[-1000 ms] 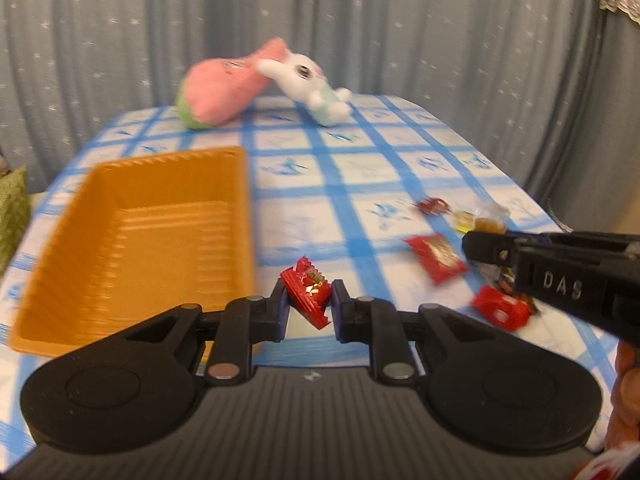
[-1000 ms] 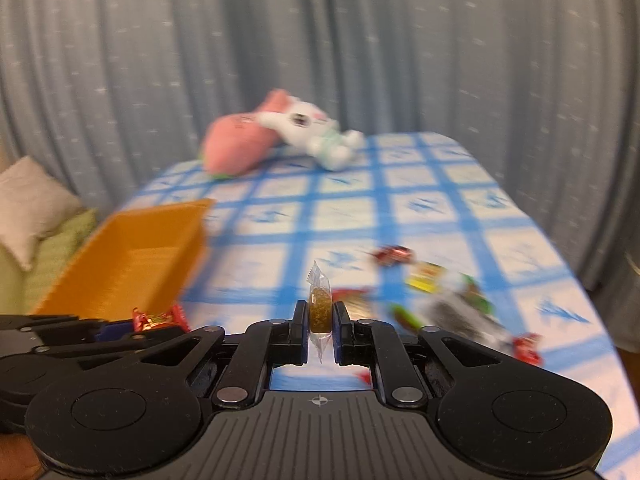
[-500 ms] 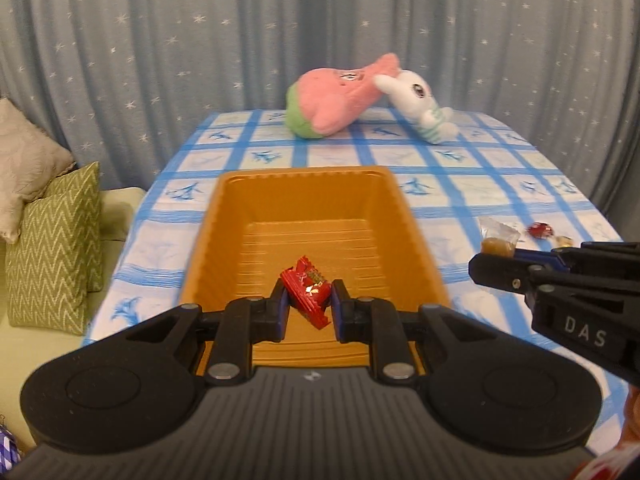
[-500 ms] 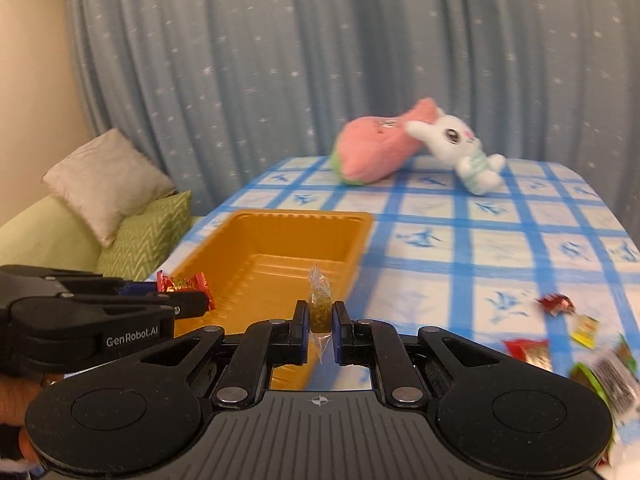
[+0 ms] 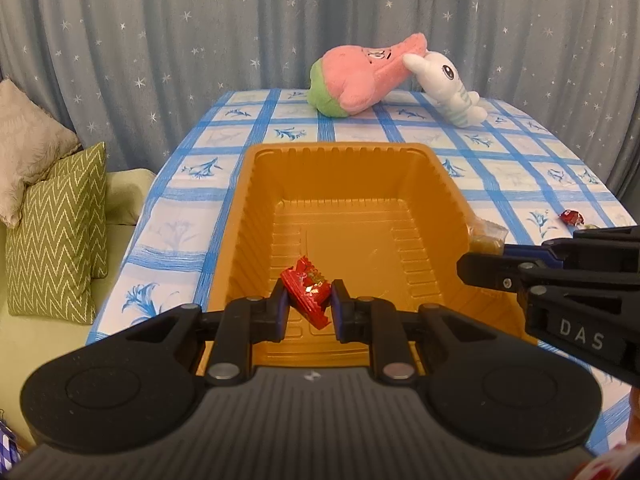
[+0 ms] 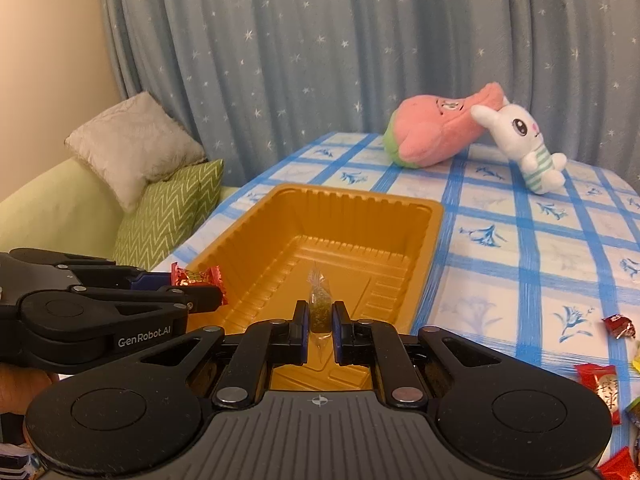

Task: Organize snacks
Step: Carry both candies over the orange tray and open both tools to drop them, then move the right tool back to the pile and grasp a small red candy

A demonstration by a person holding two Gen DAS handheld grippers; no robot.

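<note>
An orange plastic tray [image 5: 448, 184] sits on the blue-checked tablecloth; it also shows in the right wrist view [image 6: 434, 216]. My left gripper [image 5: 307, 304] is shut on a red candy wrapper [image 5: 306, 286] and holds it over the tray's near end. My right gripper [image 6: 320, 316] is shut on a clear packet with a brown snack [image 6: 320, 304], over the tray's near right side. The right gripper shows at the right in the left wrist view [image 5: 480, 268], the left one with its candy [image 6: 196, 278] at the left in the right wrist view.
Several loose wrapped snacks lie on the table right of the tray, among them a red candy [image 6: 618, 324] and a red packet [image 6: 602, 388]. A pink plush [image 5: 360, 80] and a white bunny plush [image 5: 448, 84] lie at the far end. Green cushions [image 5: 56, 232] are left of the table.
Both grippers swung left from the loose snacks to over the tray, each still gripping its snack. The tray now lies straight ahead in both views.
</note>
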